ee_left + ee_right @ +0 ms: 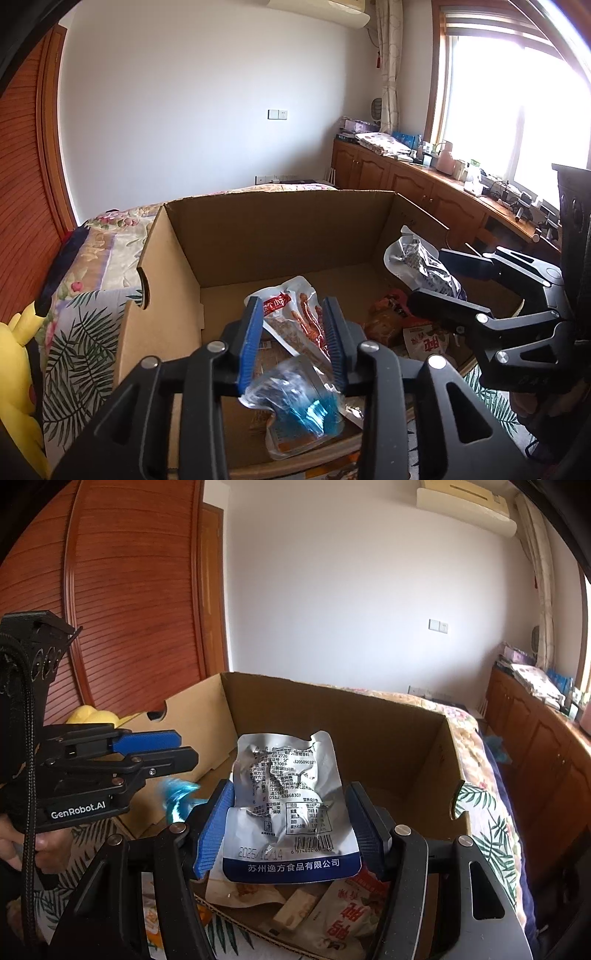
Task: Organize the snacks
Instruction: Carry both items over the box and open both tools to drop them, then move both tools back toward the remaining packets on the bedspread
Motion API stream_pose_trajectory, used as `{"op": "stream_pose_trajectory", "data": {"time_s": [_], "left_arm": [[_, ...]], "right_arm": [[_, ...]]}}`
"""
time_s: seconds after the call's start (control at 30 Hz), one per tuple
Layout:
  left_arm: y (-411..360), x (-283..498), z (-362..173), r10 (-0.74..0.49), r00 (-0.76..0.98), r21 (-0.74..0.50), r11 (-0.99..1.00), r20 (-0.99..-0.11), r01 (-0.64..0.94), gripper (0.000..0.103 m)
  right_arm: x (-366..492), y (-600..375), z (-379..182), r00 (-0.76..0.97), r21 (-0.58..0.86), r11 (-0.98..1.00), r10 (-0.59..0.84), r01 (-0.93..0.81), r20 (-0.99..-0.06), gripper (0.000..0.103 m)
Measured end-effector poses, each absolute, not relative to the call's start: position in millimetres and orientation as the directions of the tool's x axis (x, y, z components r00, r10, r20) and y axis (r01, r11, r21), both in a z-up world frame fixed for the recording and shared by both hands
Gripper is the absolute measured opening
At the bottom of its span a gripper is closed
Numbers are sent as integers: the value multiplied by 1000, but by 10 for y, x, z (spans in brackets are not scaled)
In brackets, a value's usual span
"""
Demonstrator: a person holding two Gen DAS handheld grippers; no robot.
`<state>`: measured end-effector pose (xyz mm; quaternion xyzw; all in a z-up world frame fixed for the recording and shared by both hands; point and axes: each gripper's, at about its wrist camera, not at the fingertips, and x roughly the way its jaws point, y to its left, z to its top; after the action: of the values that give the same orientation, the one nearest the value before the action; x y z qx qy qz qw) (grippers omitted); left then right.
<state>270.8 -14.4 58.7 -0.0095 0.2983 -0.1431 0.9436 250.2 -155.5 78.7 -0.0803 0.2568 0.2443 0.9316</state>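
Our right gripper (284,827) jaws clamp the silver pouch (288,797) by its side edges, above the cardboard box (369,734); it looks light, crinkly and slippery. Our left gripper (293,332) jaws stand parted, the clear blue packet (295,402) blurred just below them.

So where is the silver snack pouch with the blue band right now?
The silver pouch is clamped between the pads of the right gripper, held over the open cardboard box above the loose snacks; in the left wrist view it shows at the right, near the box's right wall.
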Motion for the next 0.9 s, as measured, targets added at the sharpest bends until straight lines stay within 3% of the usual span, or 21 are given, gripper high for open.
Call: {"op": "stream_pose_trajectory", "data": {"time_s": [0.23, 0.3, 0.83, 0.9], "left_arm": [[-138, 2678, 575, -275, 780, -108, 959, -561, 261, 41], [-133, 2676, 578, -268, 783, -106, 962, -562, 254, 49], [-35, 2284, 781, -253, 810, -91, 966, -529, 242, 51], [-18, 2192, 802, -250, 814, -84, 966, -525, 243, 55]], "right_arm": [[2534, -1525, 778, 746, -27, 870, 405, -492, -528, 64], [2546, -1523, 769, 750, -28, 874, 399, -485, -527, 69], [2145, -1532, 938, 780, -42, 882, 391, -469, -488, 71], [2051, -1518, 973, 784, -45, 883, 391, -468, -483, 71]]}}
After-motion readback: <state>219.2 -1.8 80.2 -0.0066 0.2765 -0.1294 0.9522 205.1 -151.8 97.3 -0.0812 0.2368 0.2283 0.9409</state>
